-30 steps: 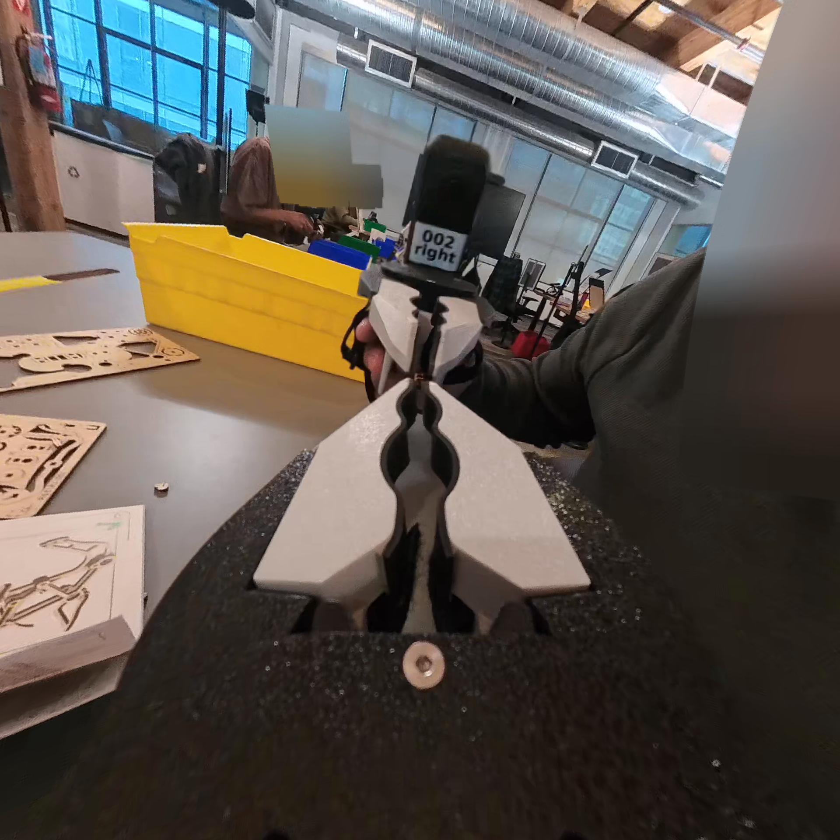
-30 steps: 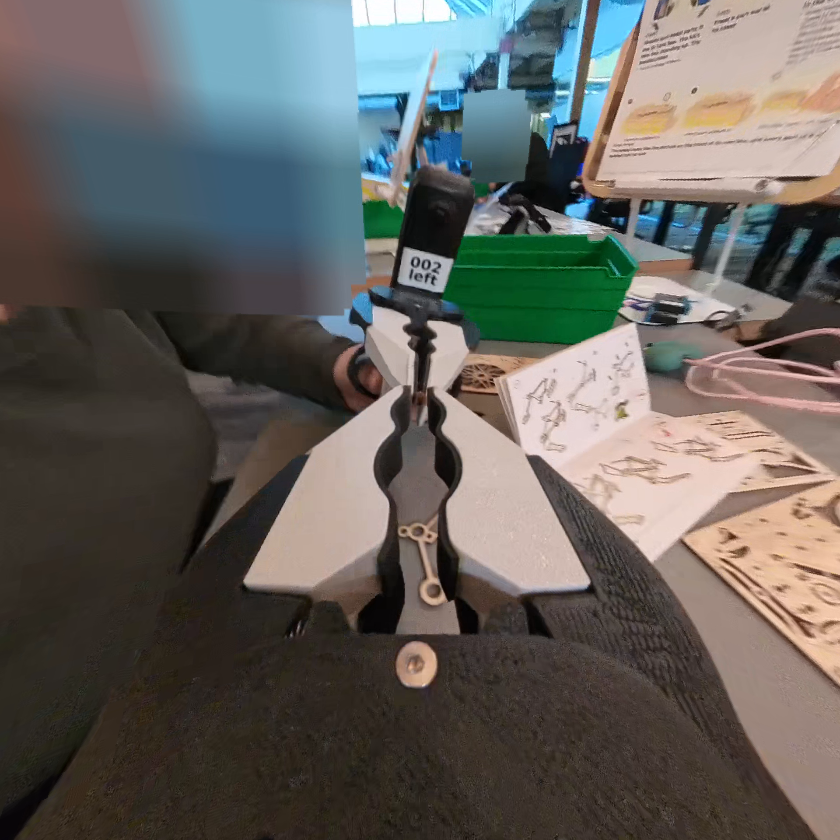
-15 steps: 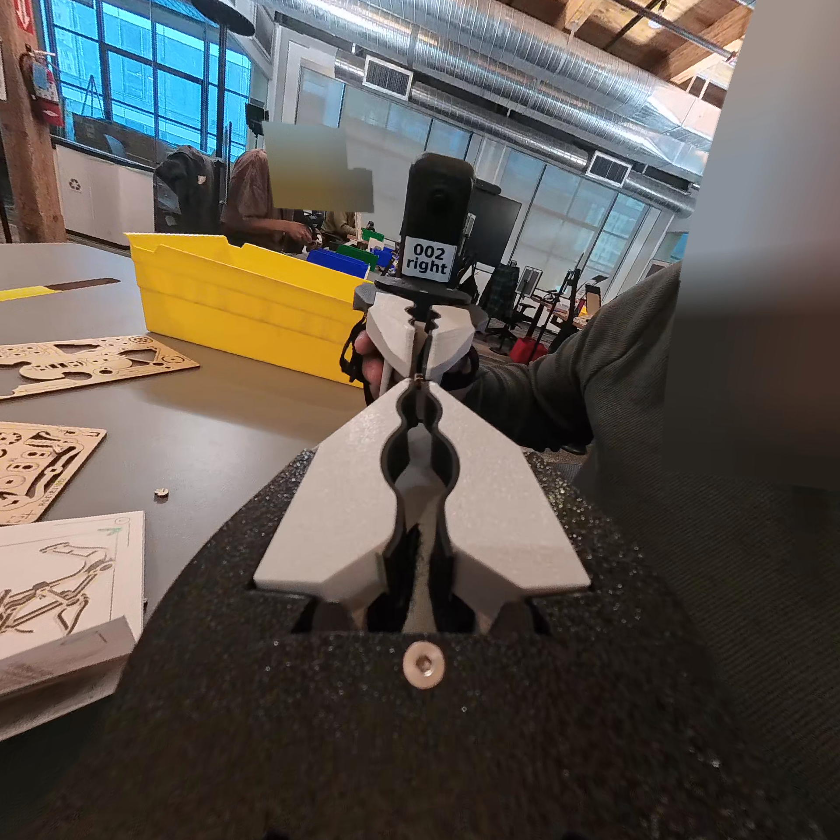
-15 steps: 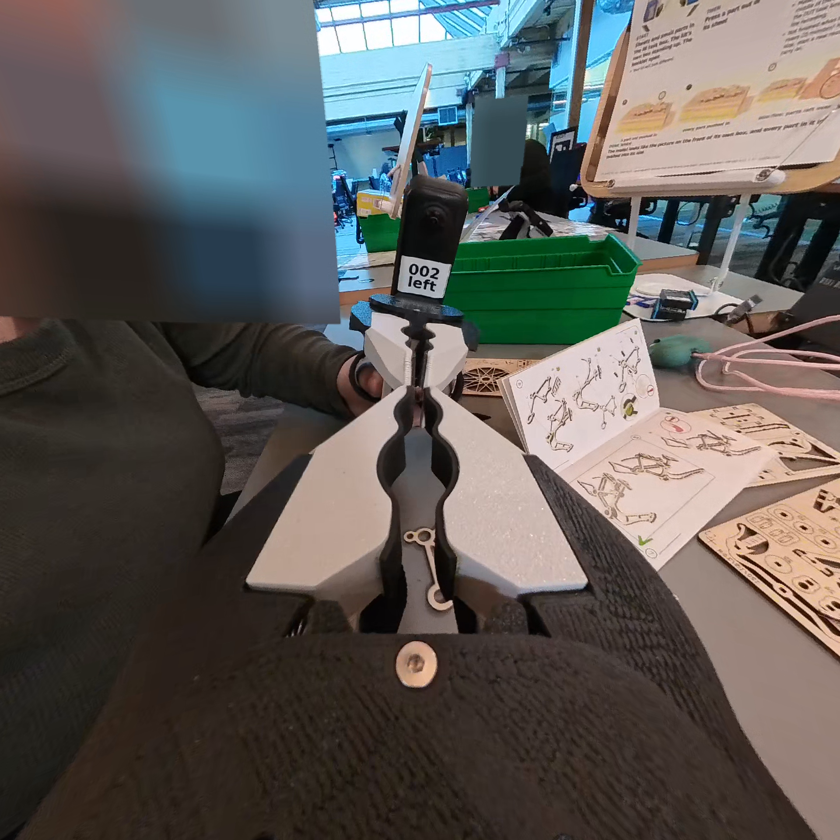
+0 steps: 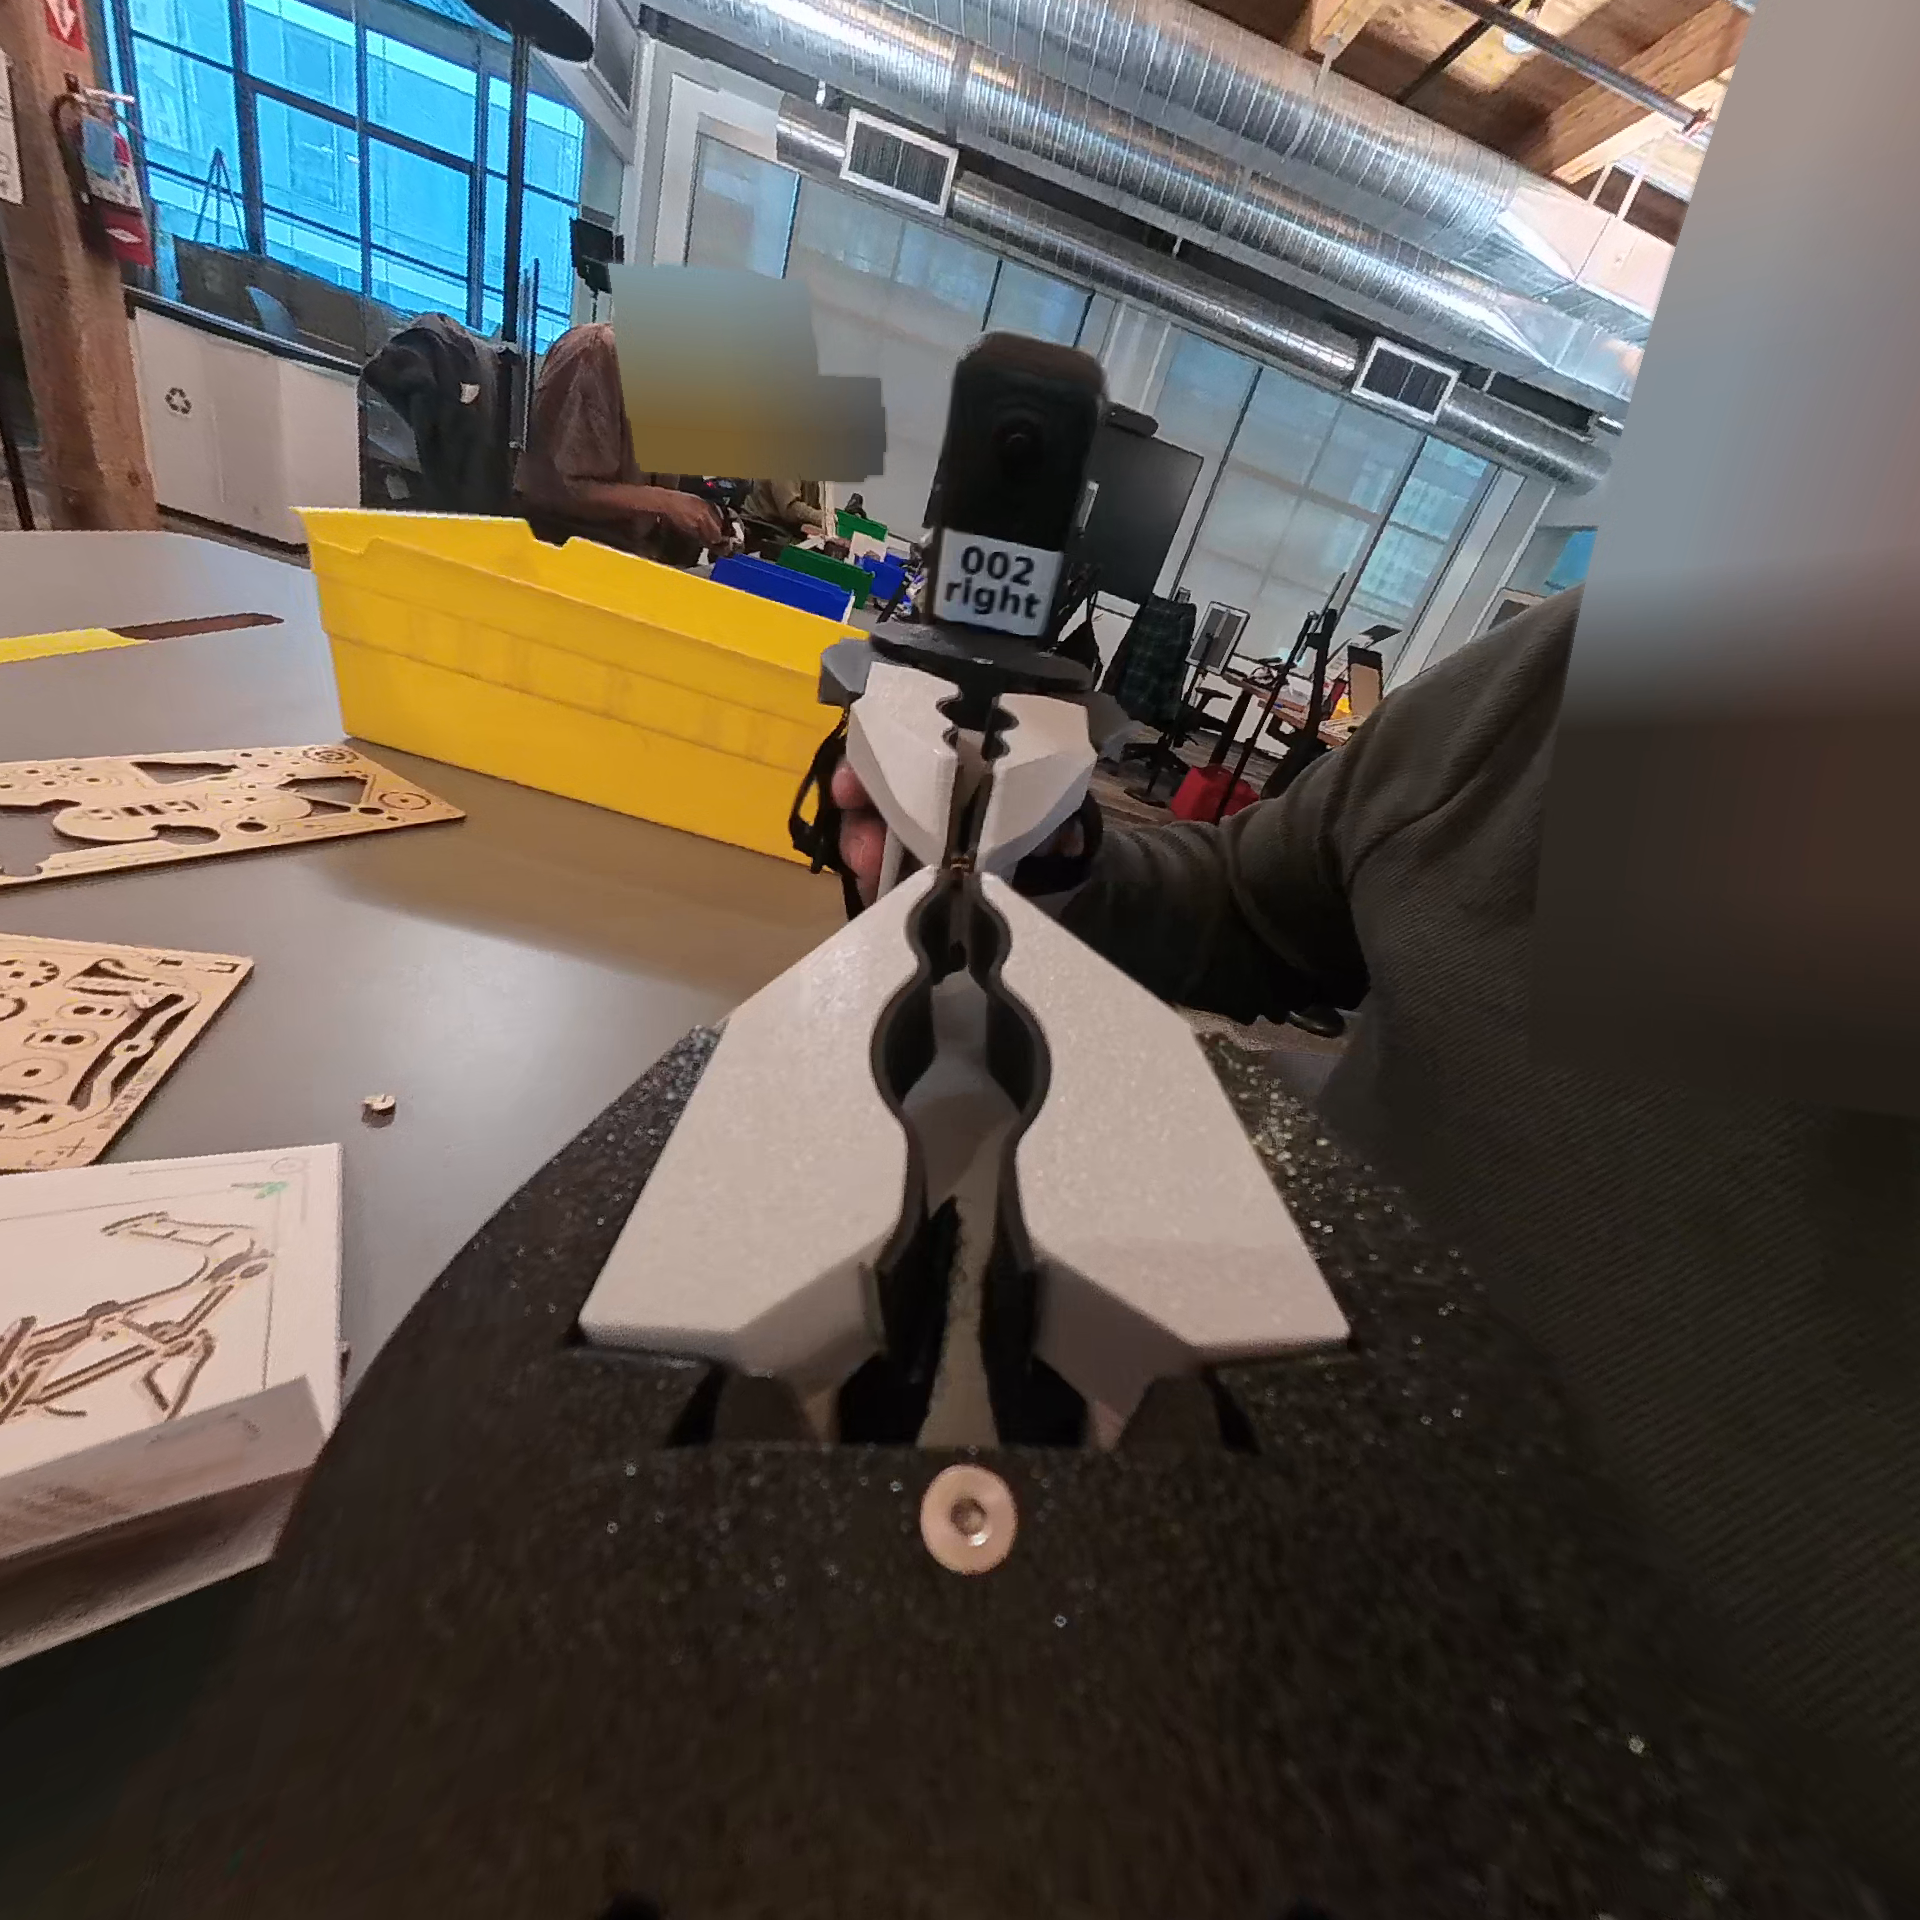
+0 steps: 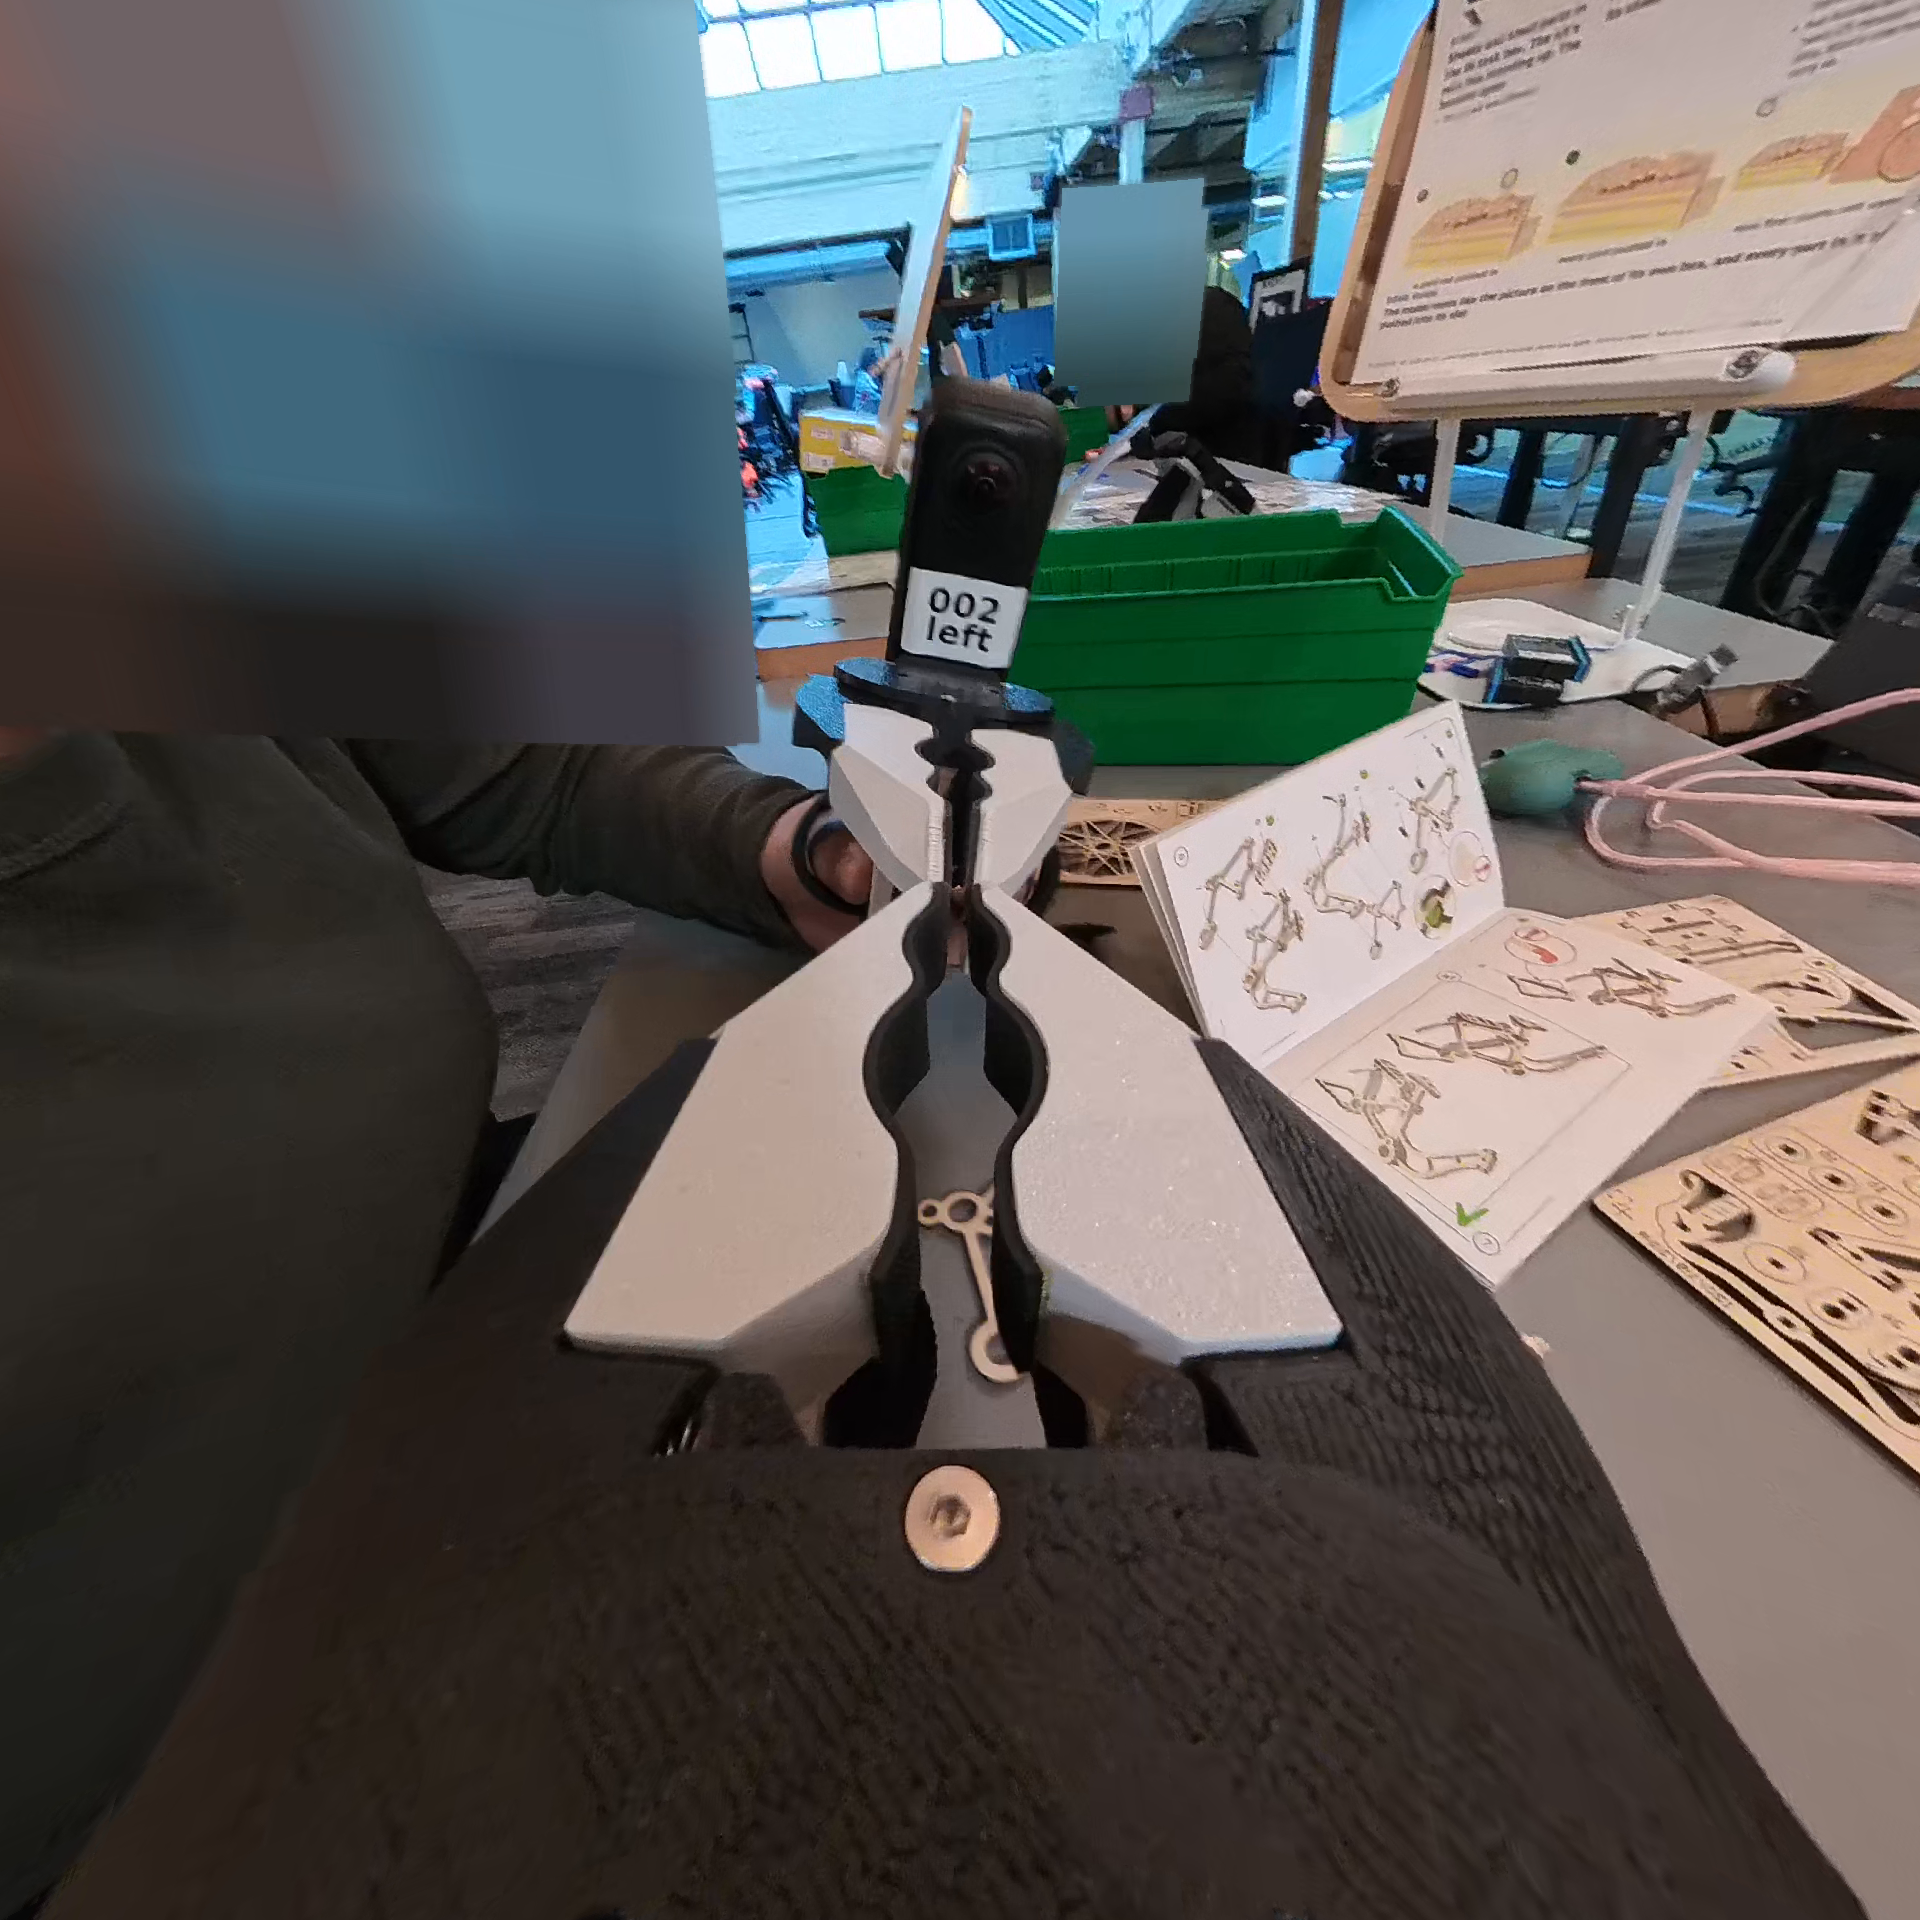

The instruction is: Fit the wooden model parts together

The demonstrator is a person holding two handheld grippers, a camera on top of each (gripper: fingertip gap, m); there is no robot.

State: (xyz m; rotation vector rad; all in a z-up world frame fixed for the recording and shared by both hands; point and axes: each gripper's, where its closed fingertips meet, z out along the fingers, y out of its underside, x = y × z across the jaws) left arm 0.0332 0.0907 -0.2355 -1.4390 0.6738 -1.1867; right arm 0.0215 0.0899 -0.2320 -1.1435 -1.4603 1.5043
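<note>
The counter (image 5: 436,987) carried cut sheets (image 5: 208,805) at 9 o'clock of my left view. My left tool (image 5: 958,881) and right tool (image 6: 958,902) met tip to tip at 12 o'clock, both clenched, each apparently nipping a tiny wooden part (image 5: 960,858). I judged the risk was slippage: so small a piece, pinched at its edge, could twist or pop free under pressure.

Both grippers share one build: pale grey angular fingers (image 5: 1143,1122) lined with wavy black pads, set in a rough black speckled housing (image 5: 935,1714) with a silver hex screw (image 5: 967,1534). Each carries a black camera (image 6: 982,499) bearing a white label. The person wears dark olive-grey sleeves (image 5: 1382,852).
</note>
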